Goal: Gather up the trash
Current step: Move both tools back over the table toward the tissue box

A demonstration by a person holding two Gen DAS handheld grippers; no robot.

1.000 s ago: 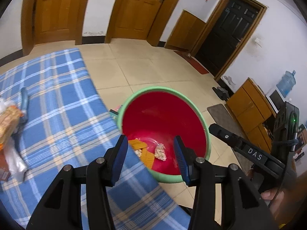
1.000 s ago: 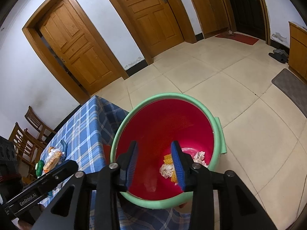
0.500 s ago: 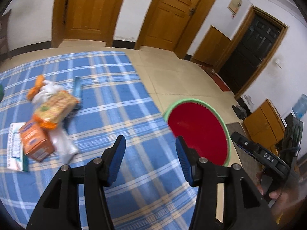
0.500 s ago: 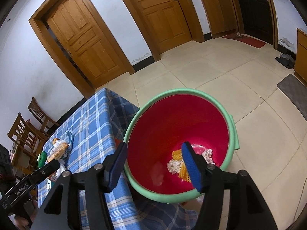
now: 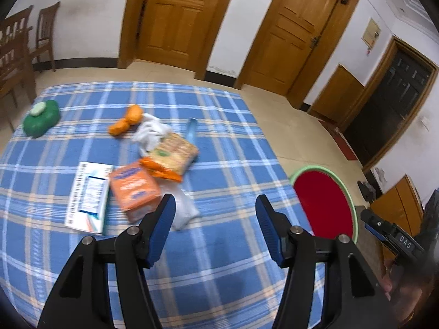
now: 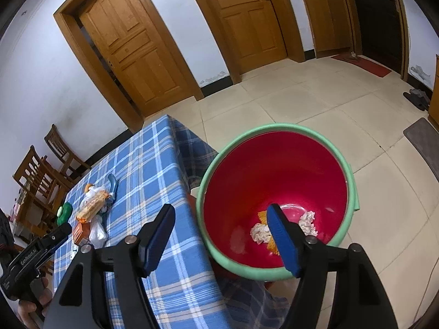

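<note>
Blue-padded left gripper (image 5: 215, 229) hangs over the plaid tablecloth (image 5: 219, 274), jaws spread wide w/ nothing between. Just past it lies the trash pile: a clear crinkly plastic bag (image 5: 182, 208), a boxy orange carton (image 5: 135, 189) lying flat, long side angled toward the cam, a flat printed leaflet (image 5: 89, 196) beside it, then a cracker pack (image 5: 172, 155) pointing diagonally at the far right corner. Right gripper (image 6: 221, 237) is also wide open and empty, over the red bucket (image 6: 274, 181) w/ green rim, which sits on the floor beside the table and holds crumpled paper wads (image 6: 260, 233) + orange scraps.
</note>
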